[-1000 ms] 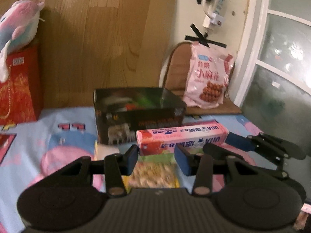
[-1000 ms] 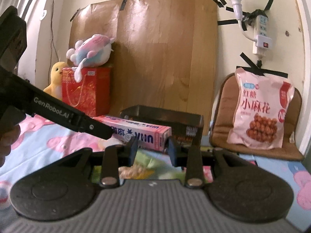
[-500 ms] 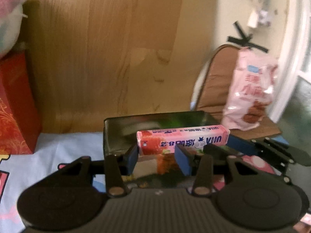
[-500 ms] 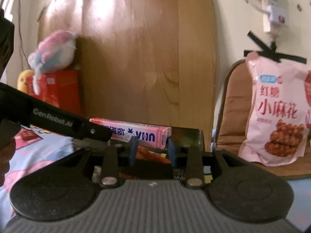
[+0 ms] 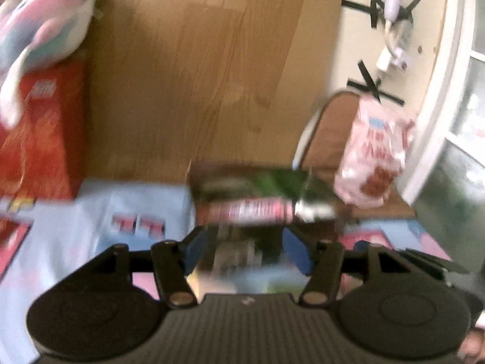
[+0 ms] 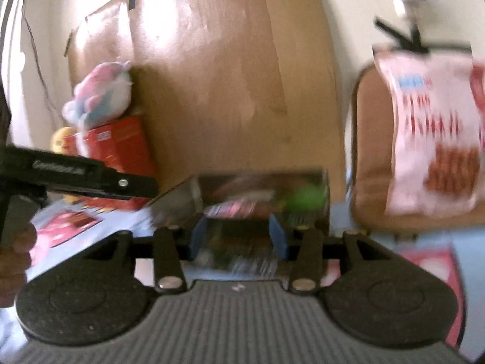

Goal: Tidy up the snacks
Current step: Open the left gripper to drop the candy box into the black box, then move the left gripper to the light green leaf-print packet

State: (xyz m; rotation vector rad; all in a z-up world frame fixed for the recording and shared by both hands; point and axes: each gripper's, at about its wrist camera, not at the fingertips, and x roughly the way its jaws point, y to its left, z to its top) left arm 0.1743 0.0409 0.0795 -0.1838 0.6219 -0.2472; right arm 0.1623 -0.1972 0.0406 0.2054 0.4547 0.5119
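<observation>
Both views are blurred by motion. The long pink snack box (image 5: 242,212) lies in the open dark box (image 5: 251,182), just beyond my left gripper (image 5: 247,251), whose blue pads stand apart with nothing between them. In the right wrist view the pink box (image 6: 230,209) shows inside the dark box (image 6: 263,188), past my right gripper (image 6: 238,236), which is also open and empty. The left gripper's body (image 6: 75,176) crosses the left of that view.
A pink snack bag (image 5: 372,157) leans on a brown chair (image 5: 327,130) at the right. A red gift box (image 5: 39,133) with a plush toy (image 5: 45,30) stands at the left. A wooden board (image 5: 197,75) backs the blue patterned cloth (image 5: 91,212).
Both grippers held the pink box, carried it over the dark box, then opened. The pink box now lies in the dark box and both grippers have drawn back.
</observation>
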